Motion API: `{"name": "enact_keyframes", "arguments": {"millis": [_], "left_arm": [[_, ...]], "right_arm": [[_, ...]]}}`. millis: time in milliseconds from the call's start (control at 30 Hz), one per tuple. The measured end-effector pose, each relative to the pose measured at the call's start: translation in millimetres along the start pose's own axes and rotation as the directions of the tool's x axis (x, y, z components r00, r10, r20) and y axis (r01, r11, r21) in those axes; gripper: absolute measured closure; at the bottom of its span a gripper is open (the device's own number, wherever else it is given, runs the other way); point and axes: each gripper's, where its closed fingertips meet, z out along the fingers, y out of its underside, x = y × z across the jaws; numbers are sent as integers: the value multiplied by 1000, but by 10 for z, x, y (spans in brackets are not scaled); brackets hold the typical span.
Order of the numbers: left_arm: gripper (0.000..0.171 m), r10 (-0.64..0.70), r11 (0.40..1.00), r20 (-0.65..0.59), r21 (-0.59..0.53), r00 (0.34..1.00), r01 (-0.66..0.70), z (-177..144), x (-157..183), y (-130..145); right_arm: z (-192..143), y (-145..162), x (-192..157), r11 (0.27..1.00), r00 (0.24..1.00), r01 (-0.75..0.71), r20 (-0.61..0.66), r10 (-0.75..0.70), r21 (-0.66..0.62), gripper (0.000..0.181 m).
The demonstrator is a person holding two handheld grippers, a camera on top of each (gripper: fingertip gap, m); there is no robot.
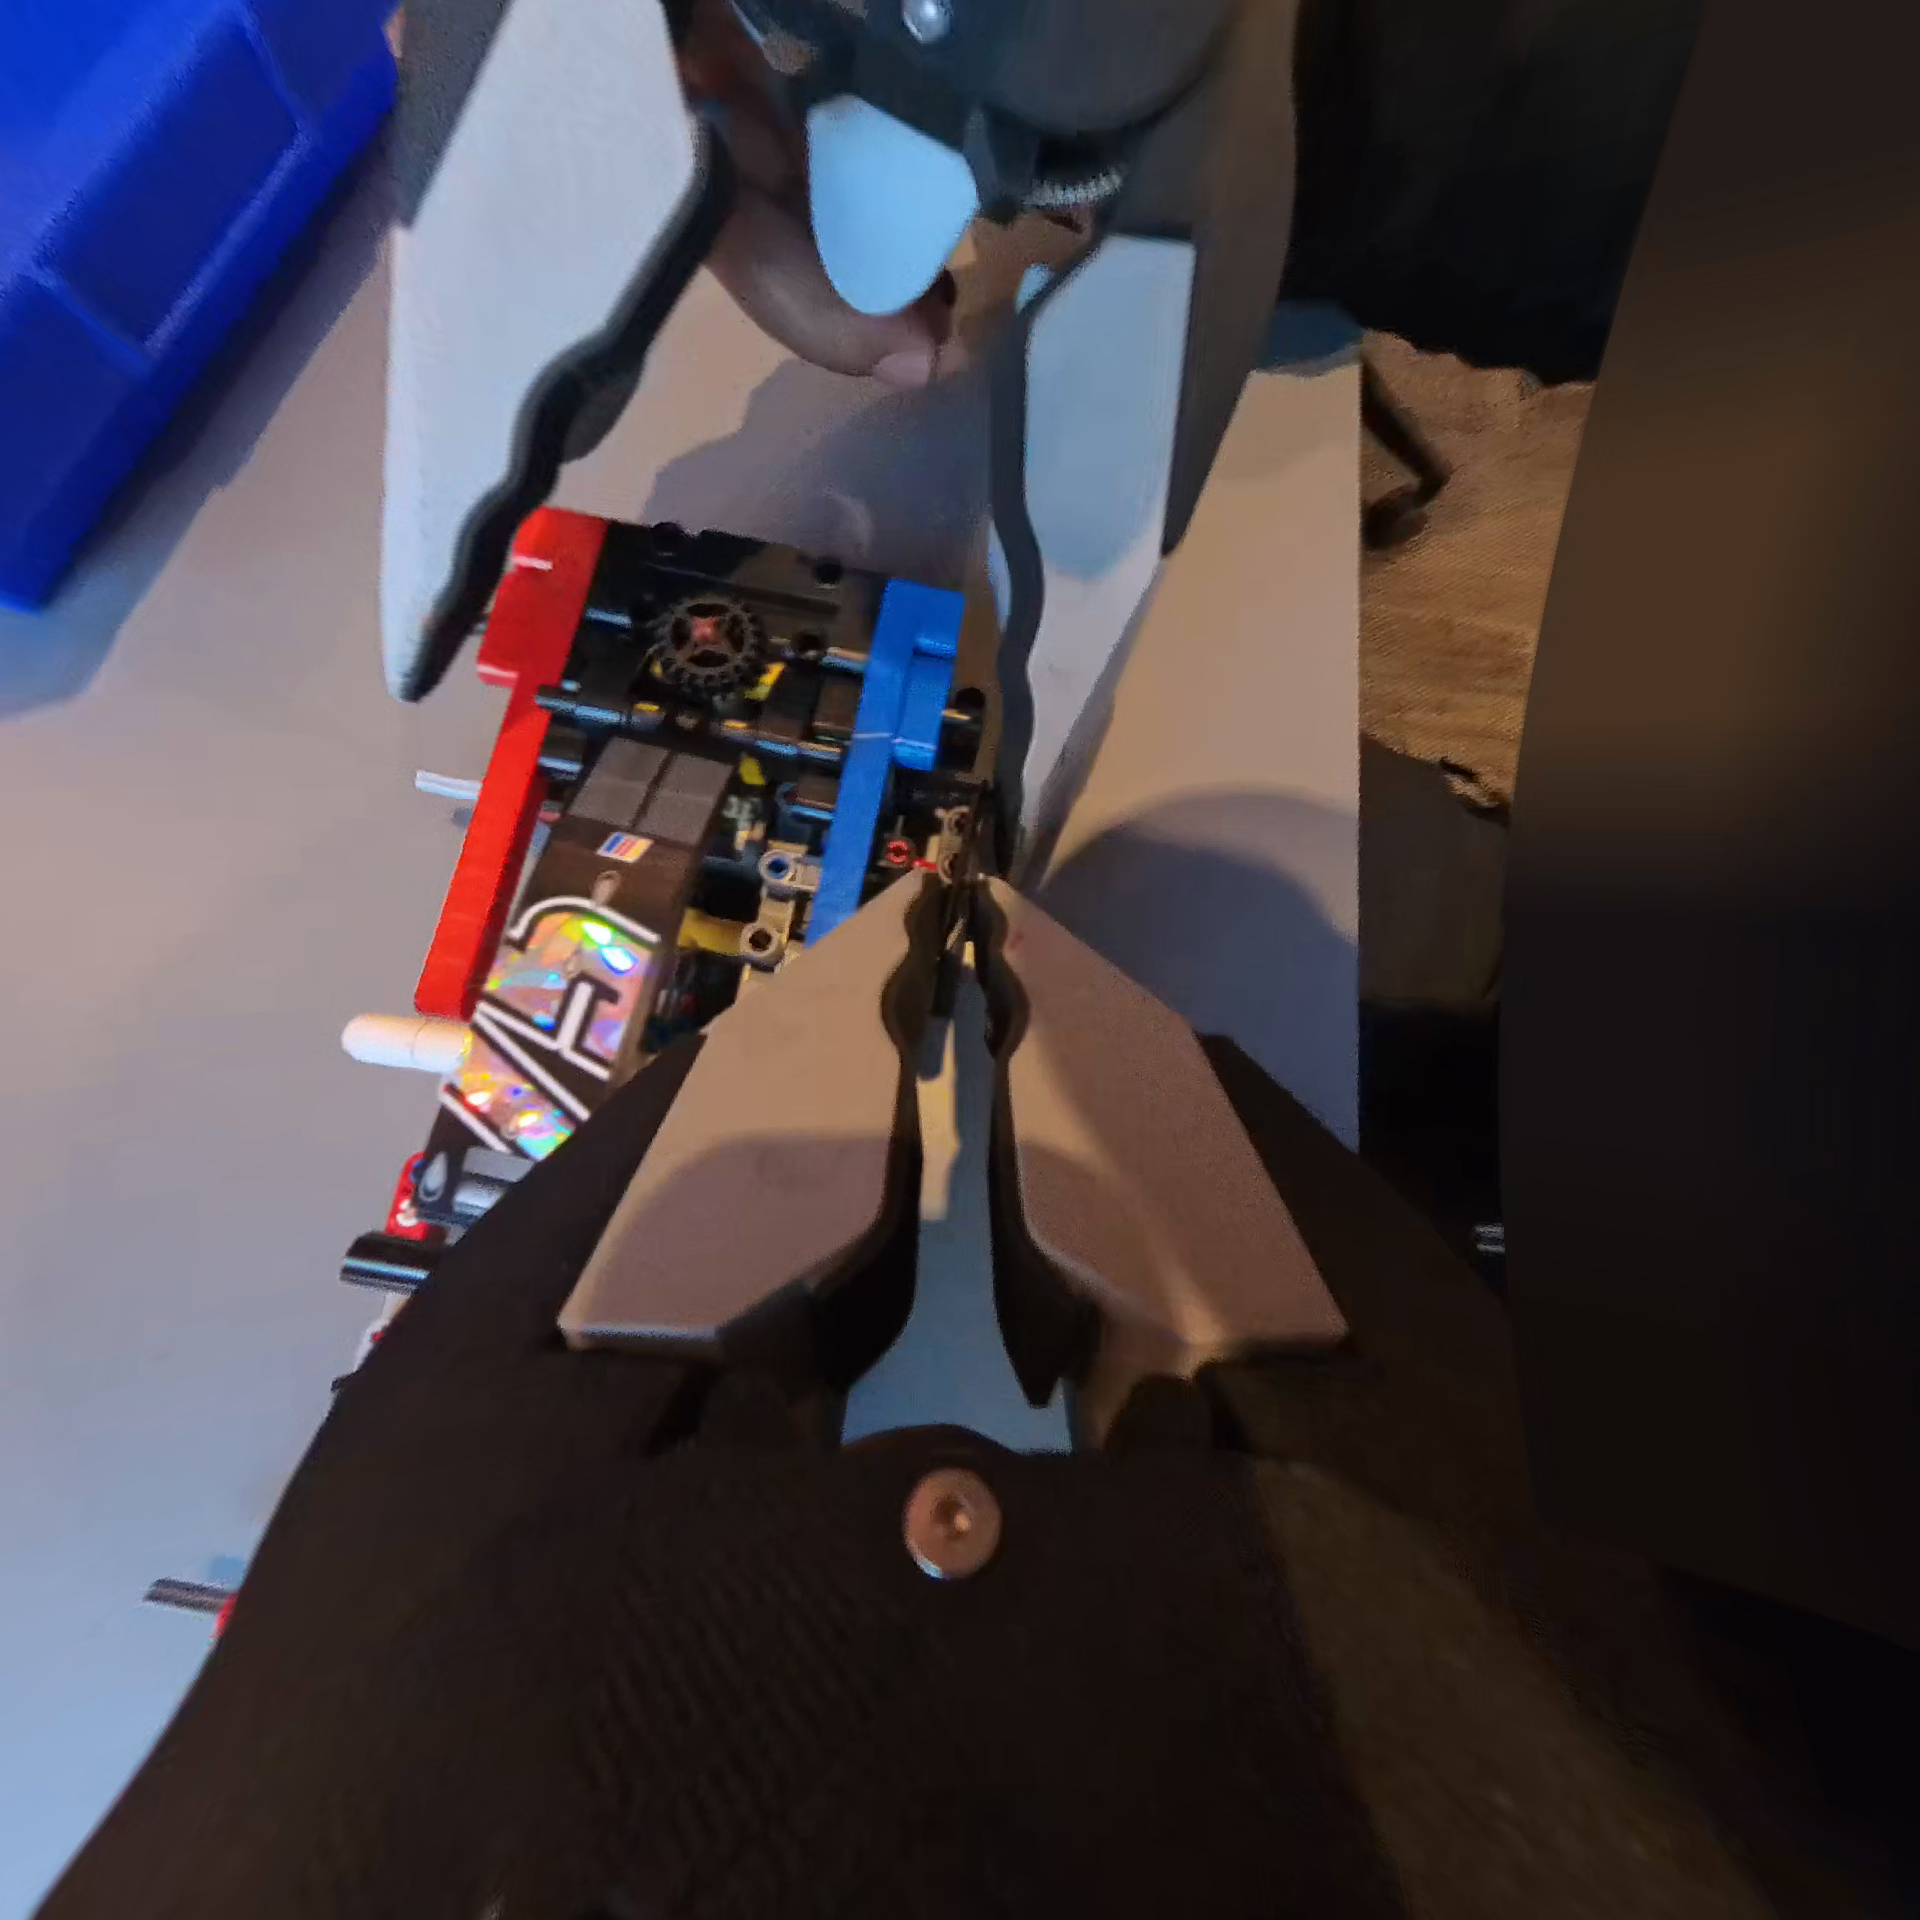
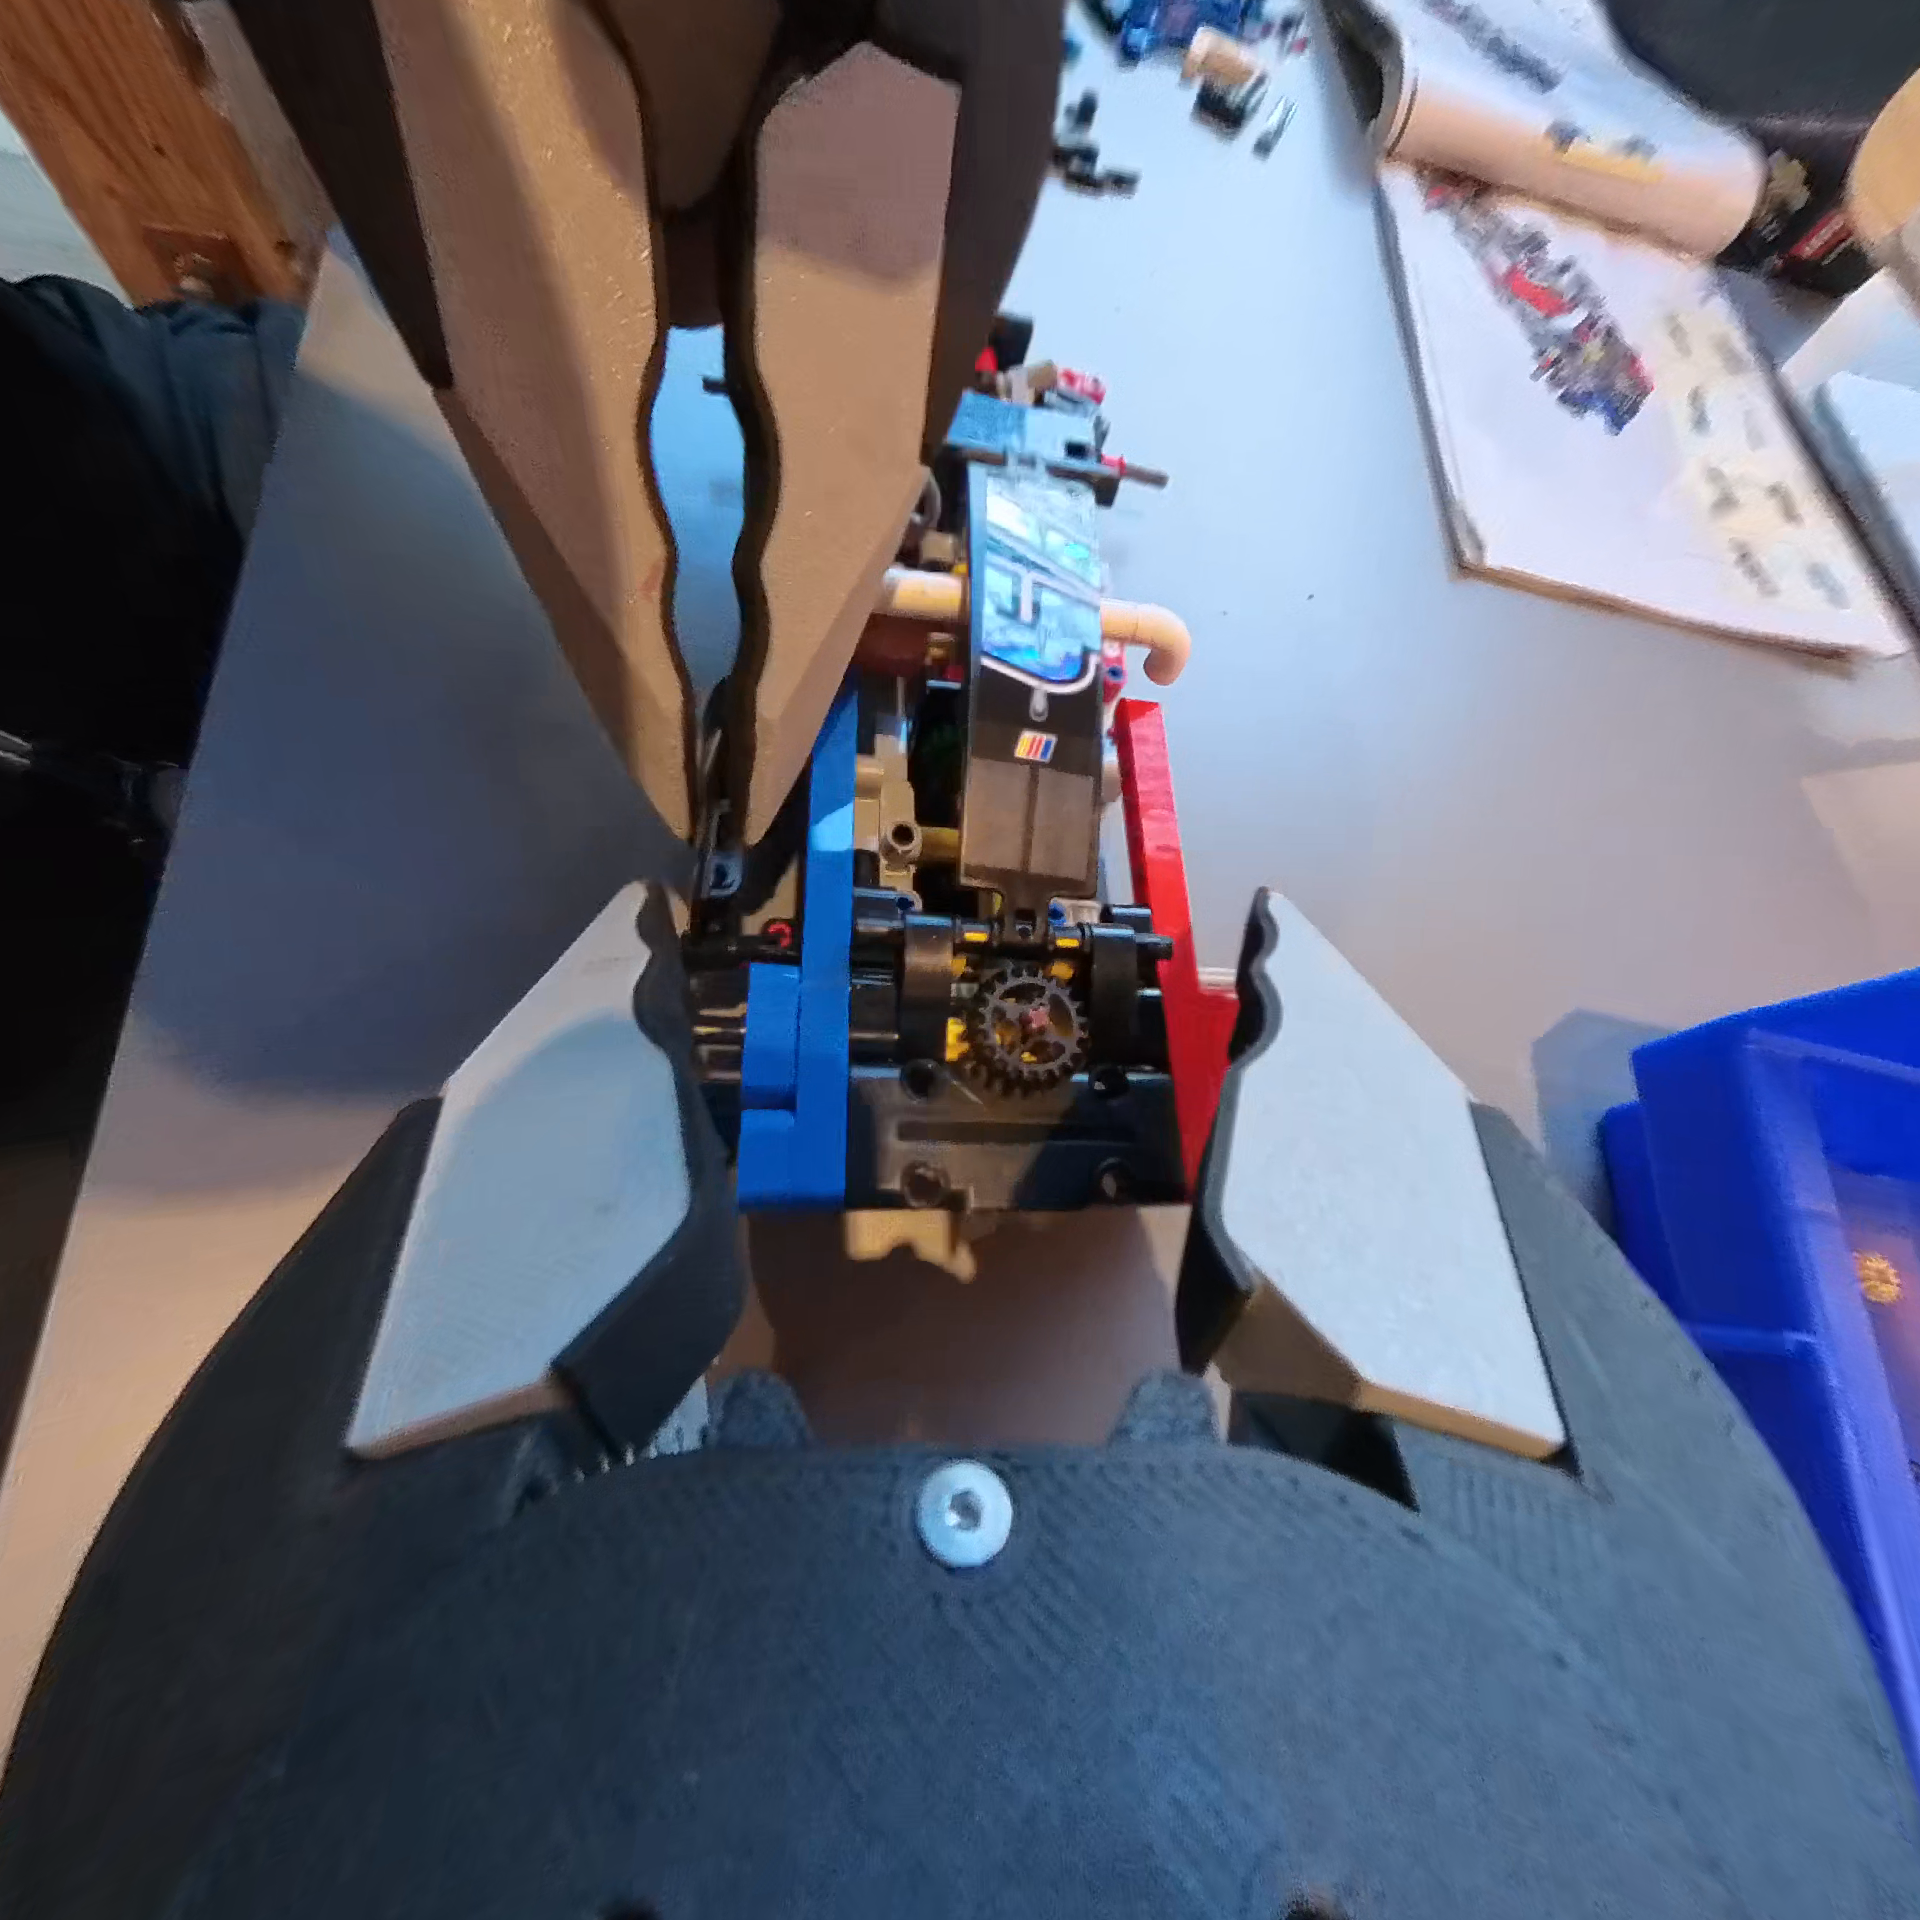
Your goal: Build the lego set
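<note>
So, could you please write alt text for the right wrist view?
The right gripper clamps the rear of a lego model between its blue and red sides. The left gripper reaches in from above, pinching a small black piece at the model's blue side.

Left gripper (image 1: 956,883) pinched nearly closed; right gripper (image 2: 951,997) spread wide — tips facing.

The left gripper (image 1: 961,883) covers the near end of the lego model (image 1: 665,831), and the small dark part pinched at its tips is too small to identify. Beyond the right gripper (image 2: 956,997), loose pieces (image 2: 1164,94) are blurred. To its right, the blue bin (image 2: 1766,1195) and instruction booklet (image 2: 1621,416) run off-frame.
</note>
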Motion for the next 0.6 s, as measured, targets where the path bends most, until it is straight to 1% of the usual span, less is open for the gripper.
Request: {"name": "enact_keyframes", "arguments": {"millis": [100,167,200,233,300,333,400,433,467,500,533,567,600], "left_arm": [[169,140,989,74,42,987,-143,-48,96,-26],[170,192,980,112,37,975,-197,-54,136,17],[170,223,971,128,56,966,-231,-56,166,19],[170,257,961,162,65,953,-270,-61,166,33],[170,327,937,231,49,916,-347,-71,146,86],[170,365,917,279,60,888,-395,-97,138,71],[171,418,886,345,51,840,-461,-130,123,81],[171,454,858,385,55,804,-511,-157,127,66],[171,499,816,429,59,753,-575,-191,146,43],[171,535,780,475,40,699,-624,-218,147,37],[171,567,747,512,12,645,-665,-232,148,41],[171,591,710,551,-10,589,-704,-255,159,30],[171,611,672,590,-33,528,-740,-278,168,15]], "right_arm": [[-145,-171,-65,993,998,49,-46,-44,104,81],[-195,-223,-175,986,996,79,-56,-72,144,97],[-211,-229,-221,984,994,94,-68,-85,151,100],[-231,-232,-267,982,993,103,-76,-92,157,104],[-287,-252,-365,977,991,115,-87,-101,181,118],[-321,-272,-406,974,990,120,-102,-102,193,125],[-378,-335,-523,966,988,125,-116,-100,228,132],[-399,-365,-569,962,989,115,-123,-87,249,139],[-411,-383,-579,960,989,88,-135,-54,265,150],[-411,-370,-548,964,989,37,-150,3,263,160],[-408,-338,-500,967,985,-33,-158,75,255,162],[-416,-331,-484,960,980,-99,-144,140,262,161],[-445,-377,-510,943,977,-142,-113,183,300,159]]}}
